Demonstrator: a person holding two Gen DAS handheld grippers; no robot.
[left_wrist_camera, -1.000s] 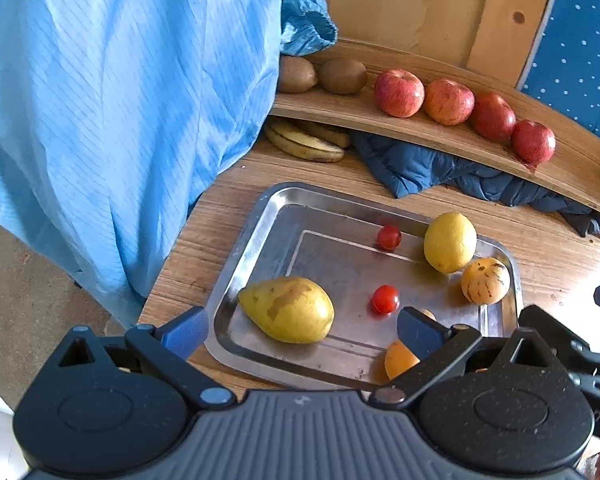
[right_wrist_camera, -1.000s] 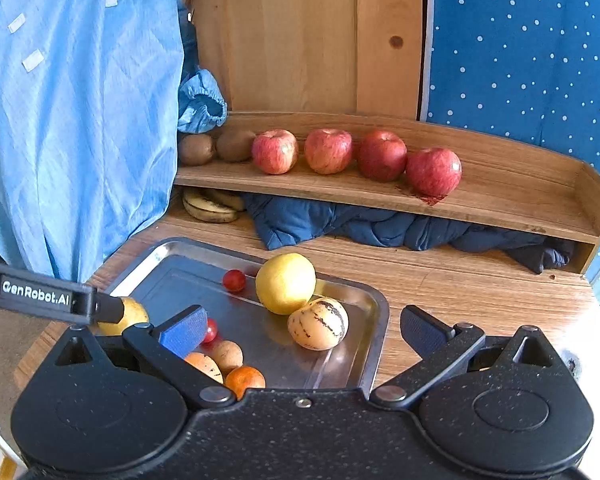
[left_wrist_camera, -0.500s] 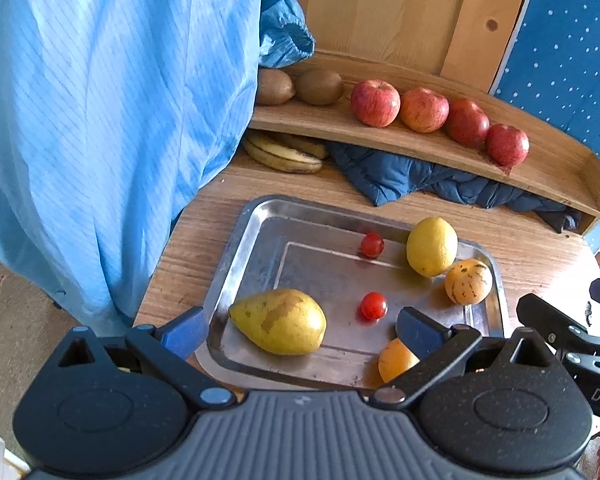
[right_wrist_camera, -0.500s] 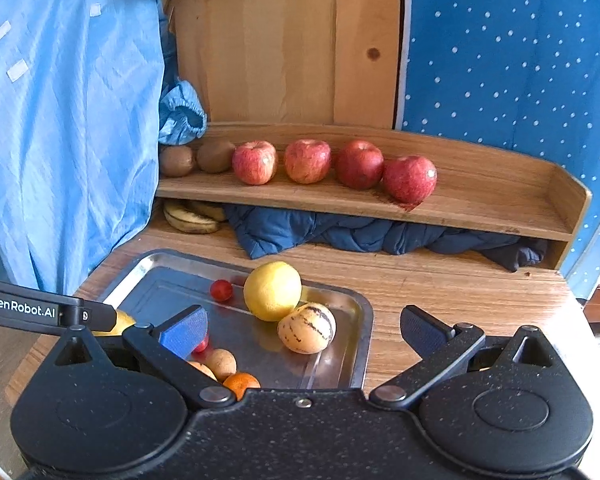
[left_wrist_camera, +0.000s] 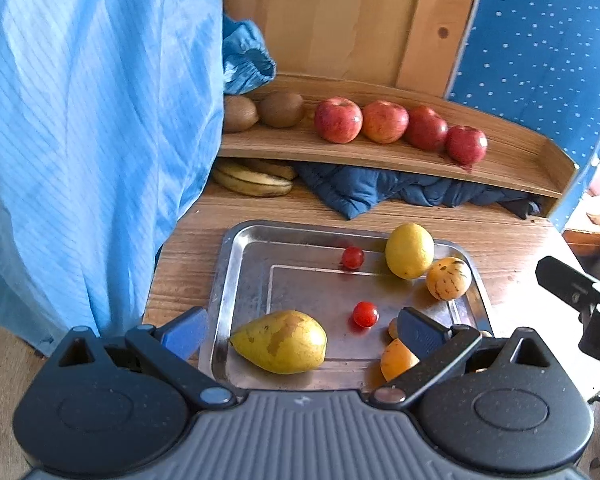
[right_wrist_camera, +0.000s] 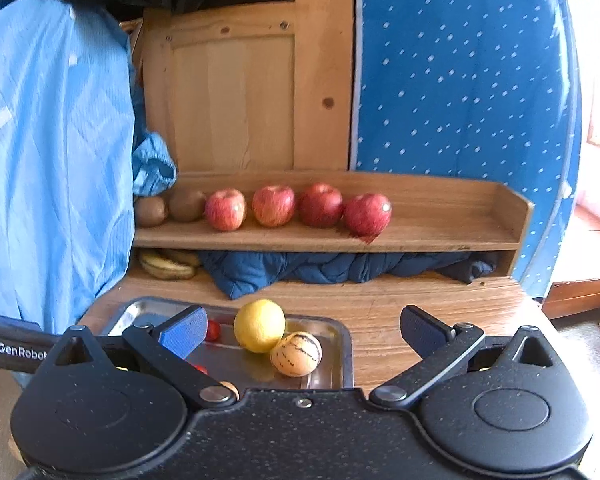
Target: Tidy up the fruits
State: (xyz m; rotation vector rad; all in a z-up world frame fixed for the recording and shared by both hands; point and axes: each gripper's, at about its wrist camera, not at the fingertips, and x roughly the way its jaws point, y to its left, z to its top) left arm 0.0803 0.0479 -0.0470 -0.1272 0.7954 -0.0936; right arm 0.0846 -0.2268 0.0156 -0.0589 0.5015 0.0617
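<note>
Both grippers had pulled back and up from the tray (left_wrist_camera: 220, 280), so the fruit looked smaller than before. The pear (left_wrist_camera: 280, 342) lay at the tray's near edge, just ahead of the left gripper (left_wrist_camera: 300, 328), whose jaws were spread wide and empty. The lemon (right_wrist_camera: 259, 325) touched the striped melon (right_wrist_camera: 296, 354) at the tray's right end, ahead of the right gripper (right_wrist_camera: 300, 326), also spread and empty. Four apples (right_wrist_camera: 274, 206) sat on the shelf (right_wrist_camera: 440, 236).

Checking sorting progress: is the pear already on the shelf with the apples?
No, the pear lies on the metal tray.
</note>
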